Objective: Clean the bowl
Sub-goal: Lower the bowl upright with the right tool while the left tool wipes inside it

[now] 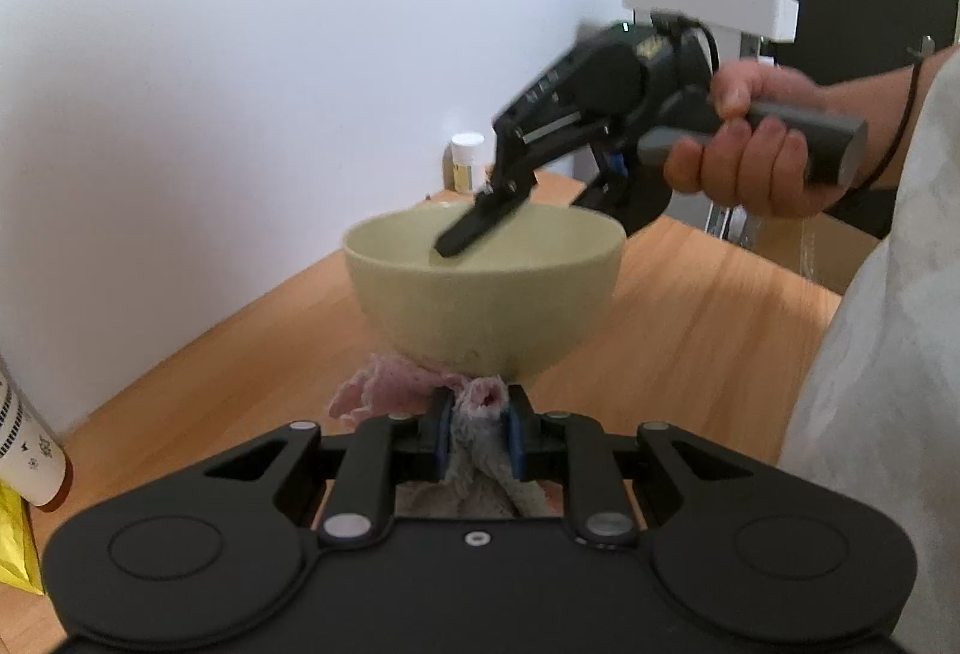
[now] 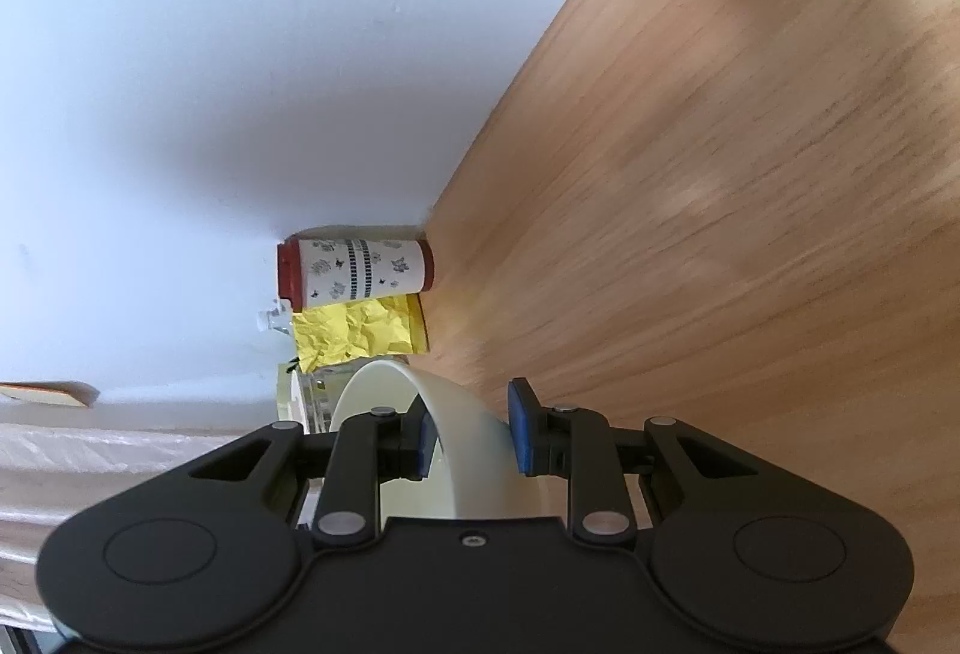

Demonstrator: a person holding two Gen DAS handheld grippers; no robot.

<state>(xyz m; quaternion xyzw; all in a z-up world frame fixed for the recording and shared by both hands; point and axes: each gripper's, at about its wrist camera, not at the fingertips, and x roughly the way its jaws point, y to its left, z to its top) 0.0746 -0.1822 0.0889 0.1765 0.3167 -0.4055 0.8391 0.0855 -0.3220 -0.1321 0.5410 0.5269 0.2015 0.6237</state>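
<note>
The bowl [image 1: 483,288] is hanging above the counter [image 1: 690,330], its rim wall sitting between the jaws of the right gripper [image 2: 471,429], which are clamping it, one pad inside and one outside. The bowl's underside is pressing against the cloth [image 1: 414,390] just ahead of the left gripper [image 1: 477,435], whose jaws are closed tightly on a bunched fold of that cloth. A hand [image 1: 750,156] is holding the right gripper's handle.

Judging by this, the wiping is under way: the cloth is working on the outside base, and the inside of the bowl, as far as it shows, is looking pale and free of marks, though blur is hiding fine residue. Whether the inside is done I cannot tell; finishing the outside and setting the bowl down seem to be remaining.

Far beyond the right jaws, a patterned canister [image 2: 354,273] and yellow packet [image 2: 360,333] are standing by the wall.
</note>
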